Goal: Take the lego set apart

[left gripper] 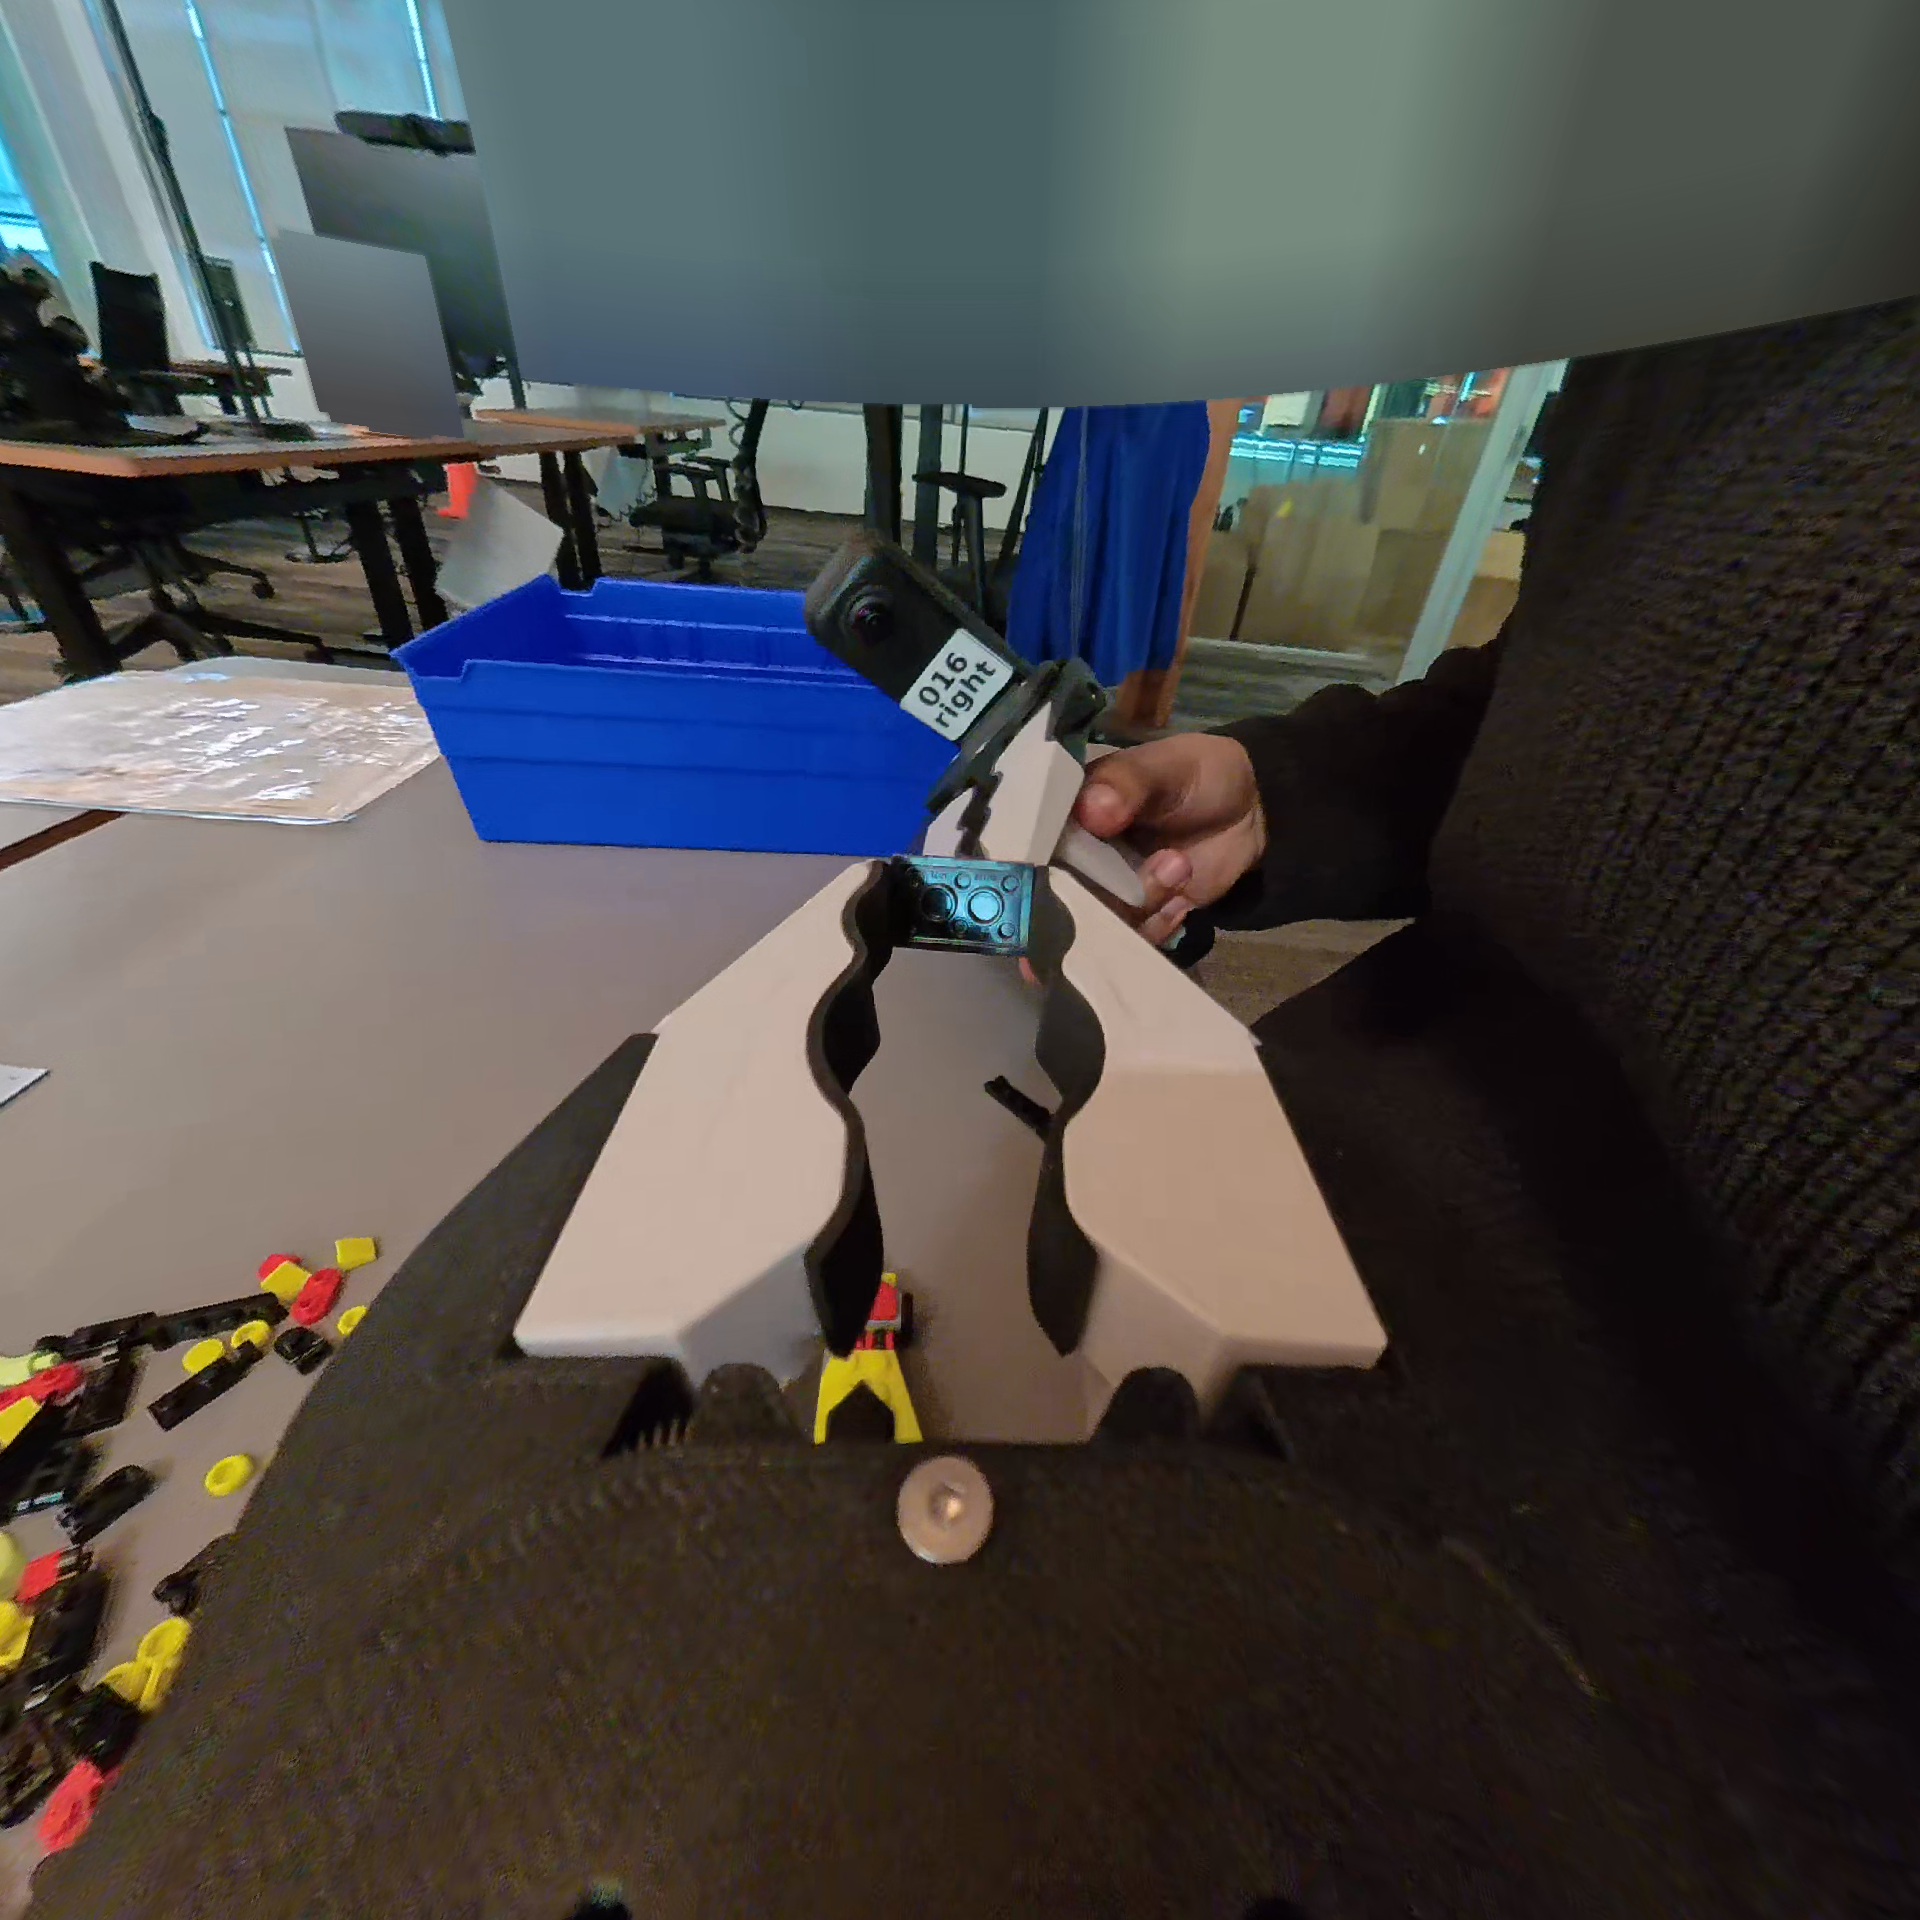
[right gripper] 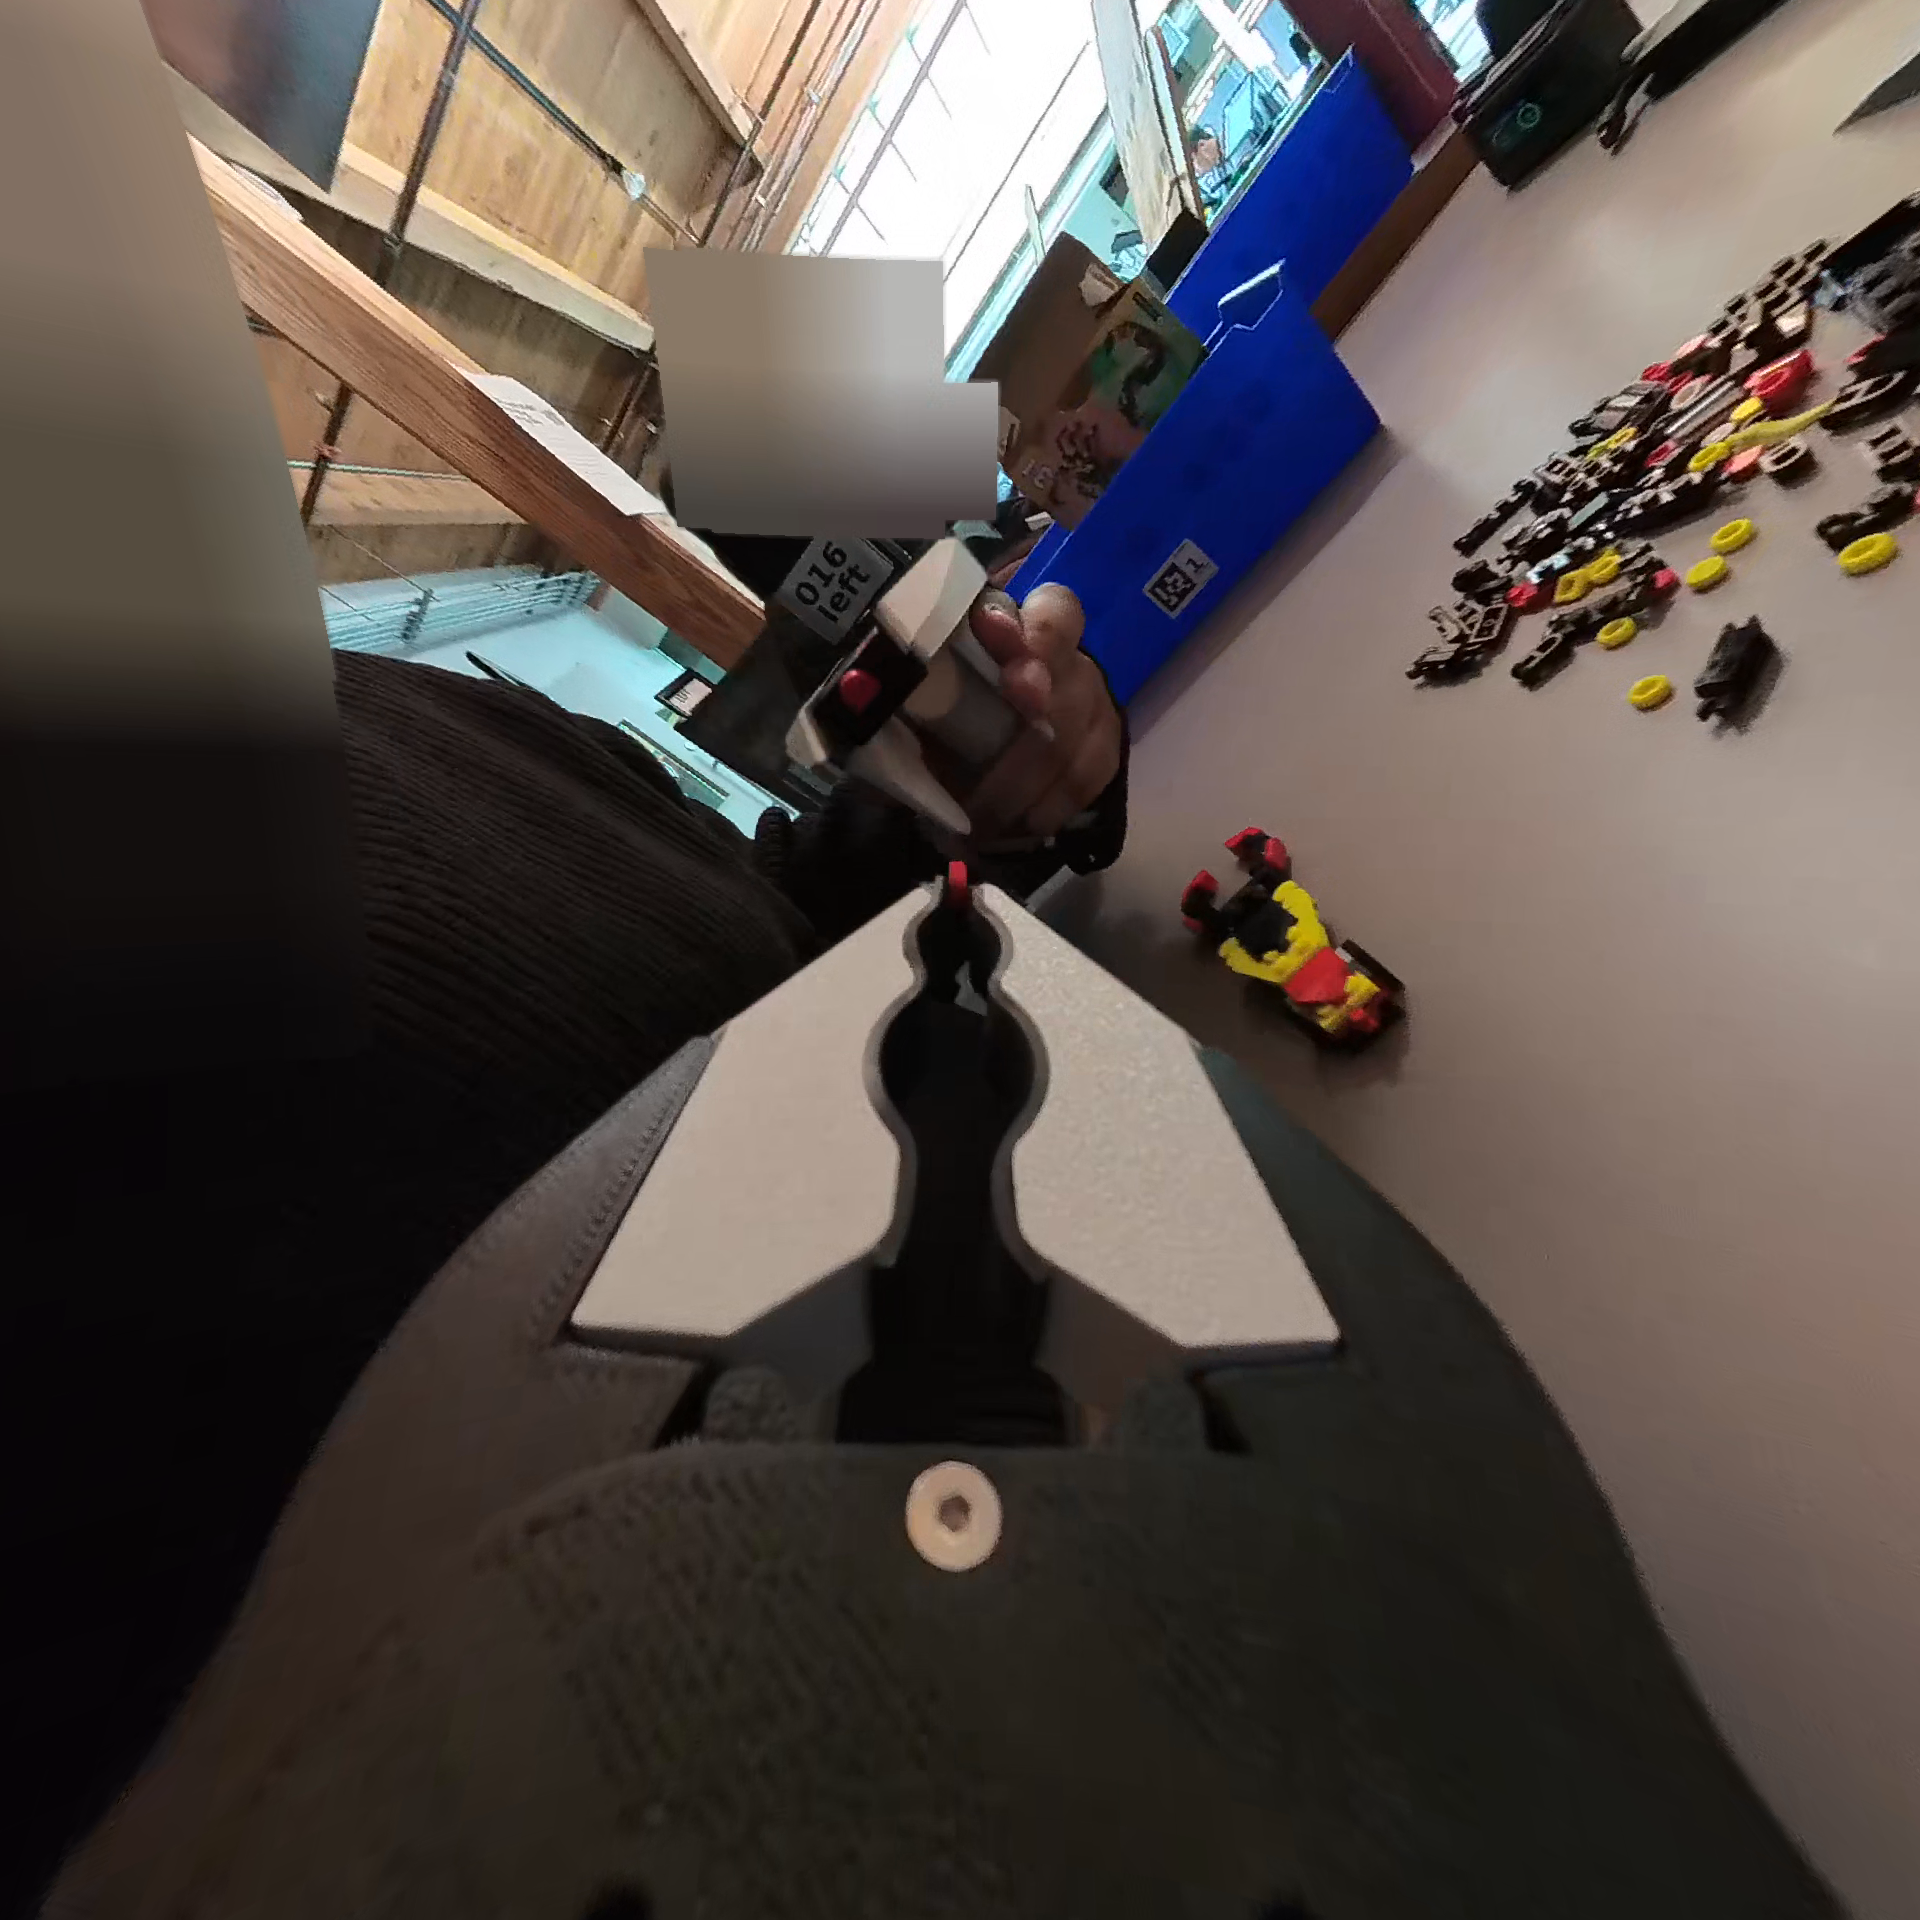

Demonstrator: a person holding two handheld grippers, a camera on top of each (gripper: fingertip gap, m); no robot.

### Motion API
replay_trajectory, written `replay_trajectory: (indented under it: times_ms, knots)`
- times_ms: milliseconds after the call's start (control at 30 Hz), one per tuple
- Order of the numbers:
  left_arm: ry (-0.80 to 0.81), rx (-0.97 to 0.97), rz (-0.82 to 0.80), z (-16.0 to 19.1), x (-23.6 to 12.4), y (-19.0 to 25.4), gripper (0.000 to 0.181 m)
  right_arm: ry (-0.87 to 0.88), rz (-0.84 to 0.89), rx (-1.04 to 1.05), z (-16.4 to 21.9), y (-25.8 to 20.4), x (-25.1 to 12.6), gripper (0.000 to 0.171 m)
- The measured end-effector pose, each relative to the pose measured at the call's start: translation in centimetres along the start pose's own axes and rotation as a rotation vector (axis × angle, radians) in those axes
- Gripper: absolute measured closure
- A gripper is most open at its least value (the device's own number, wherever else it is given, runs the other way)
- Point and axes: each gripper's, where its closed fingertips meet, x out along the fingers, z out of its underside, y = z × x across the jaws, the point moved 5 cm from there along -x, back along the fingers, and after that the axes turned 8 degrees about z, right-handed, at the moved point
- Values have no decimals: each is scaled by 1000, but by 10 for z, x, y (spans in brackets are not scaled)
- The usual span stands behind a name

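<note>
The lego set is mostly apart already. A scatter of loose black, yellow and red pieces (right gripper: 1662, 520) lies on the worktop (right gripper: 1455, 1247), and a small red, yellow and black assembly (right gripper: 1294, 961) sits apart from them, nearer to me, still clipped together. A blue bin (left gripper: 665, 727) stands farther back on the worktop.

These parts look light, hard and stiff, with smooth plastic faces that I judge would slip if pinched on an edge. I think the safest hold is across two flat opposite sides, pulling straight off the studs instead of twisting; thin plates may flick away when they let go.

My left hand-held gripper (left gripper: 966, 904) is raised off the worktop, its fingers narrowed part way and clamped at the tips on a black studded brick (left gripper: 971, 906), studs facing the camera. In the right wrist view a red stud shows on the side of that brick.

My right hand-held gripper (right gripper: 956, 904) is drawn almost fully together, pinching a small red piece (right gripper: 956, 885) at the very tips; something dark sits just behind it between the fingers, but I cannot tell what. The two hand-held grippers are close together, tips nearly meeting.
</note>
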Motion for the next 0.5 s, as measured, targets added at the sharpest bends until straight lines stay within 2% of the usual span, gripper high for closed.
replay_trajectory:
  times_ms: [167, 367, 433, 500]
  knots:
    - [46, -36, 1, -4, -2, -3, 156, 1, 48, -62, -1, 3, 1, 170]
    - [287, -240, -53, -18, -28, -30, 157, -129, 465, -455, -15, 44, 23, 170]
    - [372, -313, -50, -21, -39, -39, 157, -177, 525, -490, -24, 60, 39, 168]
    - [430, -368, -37, -22, -47, -44, 158, -260, 528, -441, -27, 75, 56, 169]
